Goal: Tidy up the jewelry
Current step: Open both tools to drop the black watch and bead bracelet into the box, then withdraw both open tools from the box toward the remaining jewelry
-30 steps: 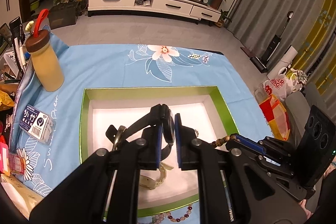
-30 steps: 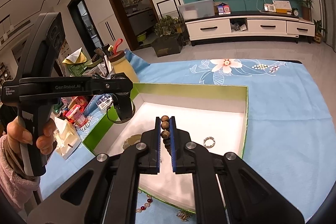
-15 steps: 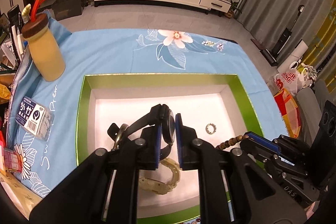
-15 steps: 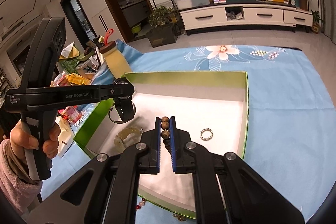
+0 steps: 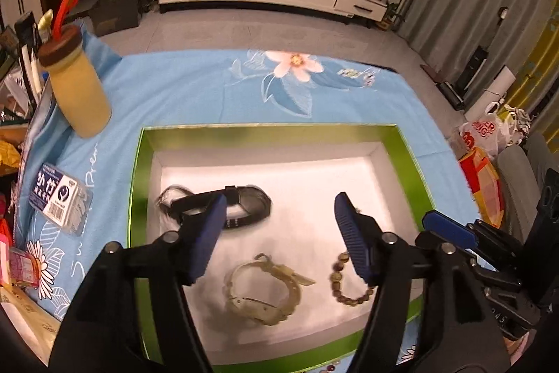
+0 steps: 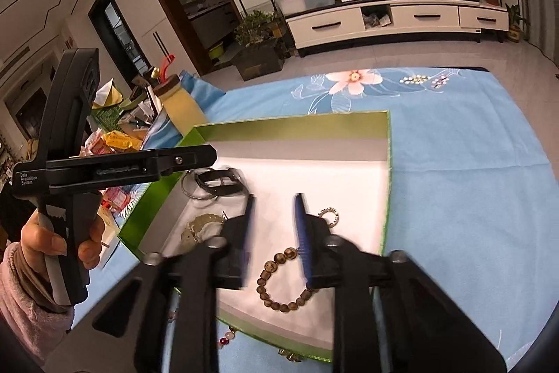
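A green-rimmed box with a white floor sits on the blue cloth. In it lie a black watch, a pale green bracelet, a brown bead bracelet and a small ring. My left gripper is open and empty above the box, the watch just beyond its left finger. My right gripper is open and empty over the bead bracelet, which lies on the box floor. The watch also shows in the right wrist view, under the left gripper's finger.
A yellow bottle with a brown lid stands at the cloth's far left. A small blue-and-white packet lies left of the box. Loose beaded pieces lie on the cloth at the box's near edge. Clutter crowds the left table edge.
Both grippers have opened. The left one let go of the black watch and the right one let go of the bead bracelet; both pieces now lie in the box.
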The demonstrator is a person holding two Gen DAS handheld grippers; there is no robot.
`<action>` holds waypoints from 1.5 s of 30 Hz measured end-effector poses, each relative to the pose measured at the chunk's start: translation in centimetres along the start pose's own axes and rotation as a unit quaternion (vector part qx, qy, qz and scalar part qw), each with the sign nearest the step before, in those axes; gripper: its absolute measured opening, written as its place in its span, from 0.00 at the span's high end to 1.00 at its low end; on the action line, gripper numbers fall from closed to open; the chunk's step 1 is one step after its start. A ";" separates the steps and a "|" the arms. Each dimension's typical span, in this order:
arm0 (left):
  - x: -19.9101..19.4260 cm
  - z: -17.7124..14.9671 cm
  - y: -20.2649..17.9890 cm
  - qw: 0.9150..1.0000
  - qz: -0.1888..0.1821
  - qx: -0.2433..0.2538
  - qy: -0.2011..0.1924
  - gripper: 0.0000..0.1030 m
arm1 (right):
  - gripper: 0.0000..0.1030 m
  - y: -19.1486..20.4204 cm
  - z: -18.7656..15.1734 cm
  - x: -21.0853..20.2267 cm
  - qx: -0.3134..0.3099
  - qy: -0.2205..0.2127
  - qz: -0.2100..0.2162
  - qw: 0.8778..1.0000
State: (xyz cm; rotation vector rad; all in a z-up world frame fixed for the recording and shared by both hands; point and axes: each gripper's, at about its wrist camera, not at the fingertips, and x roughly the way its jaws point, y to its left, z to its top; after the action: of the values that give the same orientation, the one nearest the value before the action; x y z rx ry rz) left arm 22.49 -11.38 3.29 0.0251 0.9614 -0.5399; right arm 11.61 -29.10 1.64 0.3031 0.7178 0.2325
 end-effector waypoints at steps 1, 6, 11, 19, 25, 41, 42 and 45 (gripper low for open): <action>-0.4 0.1 -0.3 1.000 0.002 0.004 -0.005 0.34 | 0.70 0.0 0.0 -0.4 0.000 -0.004 -0.001 1.000; -4.3 -0.2 -1.4 0.999 0.010 0.019 -0.045 0.17 | 0.60 0.1 -0.3 -2.9 -0.002 -0.021 0.002 1.000; -7.9 -1.6 -1.4 0.997 0.020 0.017 -0.068 0.06 | 0.39 0.2 -1.6 -5.9 -0.008 -0.042 -0.010 0.999; -12.0 -7.3 0.6 0.997 0.042 0.001 -0.072 0.02 | 0.31 -0.9 -4.8 -9.3 0.016 -0.049 -0.030 0.998; -12.6 -13.8 1.9 0.997 0.069 0.005 -0.043 0.02 | 0.31 -1.6 -7.6 -10.2 0.043 -0.031 -0.039 0.998; -13.4 -23.7 4.6 0.997 0.066 -0.049 0.004 0.02 | 0.31 0.1 -13.9 -9.4 0.045 0.028 -0.062 0.997; -13.3 -23.8 4.5 0.997 0.065 -0.050 0.006 0.02 | 0.31 0.2 -14.1 -9.3 0.045 0.030 -0.062 0.997; -13.0 -24.6 4.2 0.997 0.060 -0.053 0.014 0.02 | 0.31 0.5 -14.6 -9.0 0.039 0.033 -0.068 0.996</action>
State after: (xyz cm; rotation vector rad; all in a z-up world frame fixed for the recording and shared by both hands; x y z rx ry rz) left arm -0.46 4.08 -1.72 -0.0043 1.0075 -0.3795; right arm -4.92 -28.66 -3.15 0.3195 0.8116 0.0854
